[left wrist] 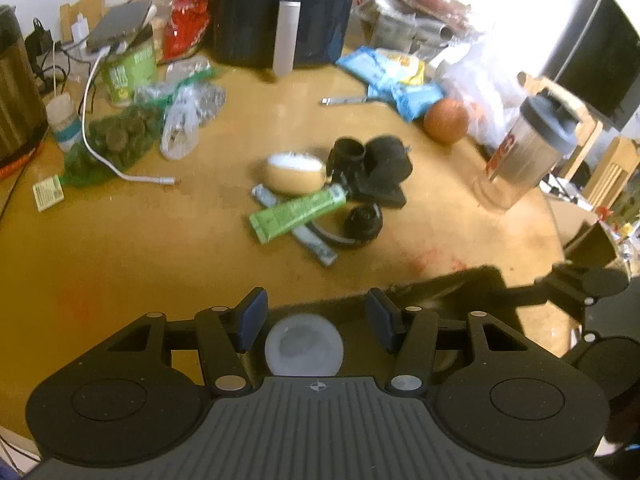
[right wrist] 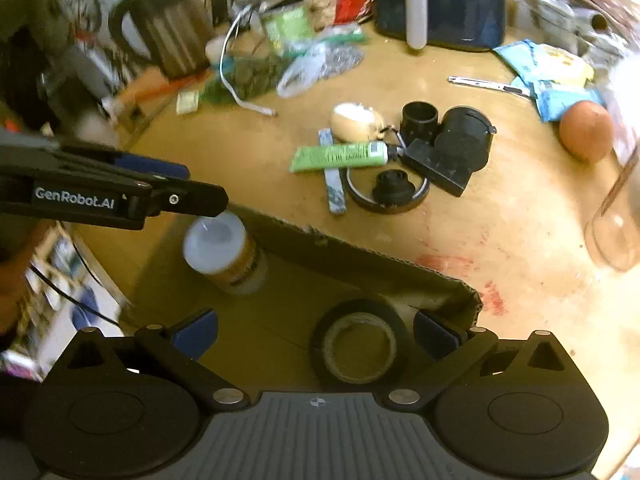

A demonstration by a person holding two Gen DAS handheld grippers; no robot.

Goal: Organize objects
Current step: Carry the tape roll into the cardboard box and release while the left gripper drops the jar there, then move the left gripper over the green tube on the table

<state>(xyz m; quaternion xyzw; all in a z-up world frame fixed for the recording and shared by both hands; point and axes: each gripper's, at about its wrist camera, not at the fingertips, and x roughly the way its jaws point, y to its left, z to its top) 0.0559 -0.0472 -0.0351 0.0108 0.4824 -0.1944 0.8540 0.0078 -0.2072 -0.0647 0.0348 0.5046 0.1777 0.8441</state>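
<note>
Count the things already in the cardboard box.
2. A white-lidded jar stands at the box's left end, under the left gripper. A black tape roll lies flat between the right gripper's open pads. Parts of the box are hidden.

The bench looks like worn wood, matt, with red smears. The cardboard box has a rough, frayed edge. Tape roll inside is glossy black over a paper core. At 11 o'clock, the bottle has a smooth white plastic cap. The green tube up at 12 is shiny. Both tongs are matt black plastic with blue pads.
</note>
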